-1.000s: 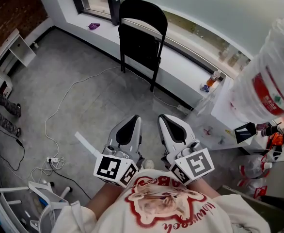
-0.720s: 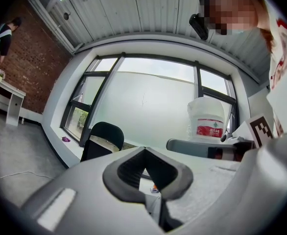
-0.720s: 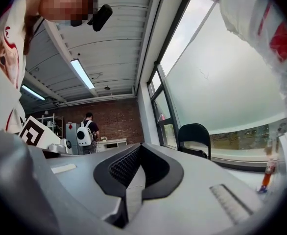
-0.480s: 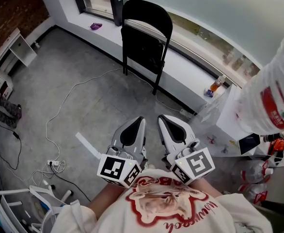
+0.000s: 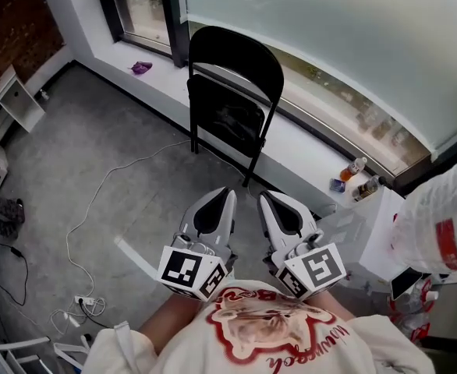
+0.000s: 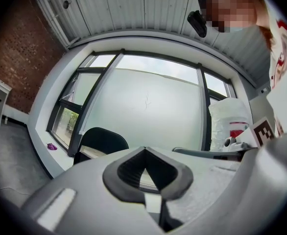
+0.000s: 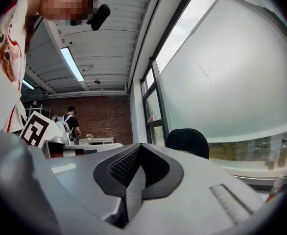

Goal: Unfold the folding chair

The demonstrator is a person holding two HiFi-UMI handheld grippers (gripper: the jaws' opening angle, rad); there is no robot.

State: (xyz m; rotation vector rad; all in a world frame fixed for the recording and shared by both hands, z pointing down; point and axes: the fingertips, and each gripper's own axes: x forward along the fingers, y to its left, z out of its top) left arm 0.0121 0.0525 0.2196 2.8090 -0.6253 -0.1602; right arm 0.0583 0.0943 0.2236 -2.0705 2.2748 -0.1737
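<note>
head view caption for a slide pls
Jaws shut, left gripper and right gripper face the folded chair by the window.

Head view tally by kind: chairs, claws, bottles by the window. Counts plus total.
Folding chair: 1
Claws: 2, left claw and right claw, both shut and empty
Bottles: 2, orange bottle and dark bottle
Total: 5

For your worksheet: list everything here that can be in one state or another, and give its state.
folding chair: folded flat, standing upright against the window ledge, nothing touching it.
left gripper: fingers shut, holding nothing, well short of the chair.
right gripper: fingers shut, holding nothing, well short of the chair.
bottle: standing upright on the ledge.
</note>
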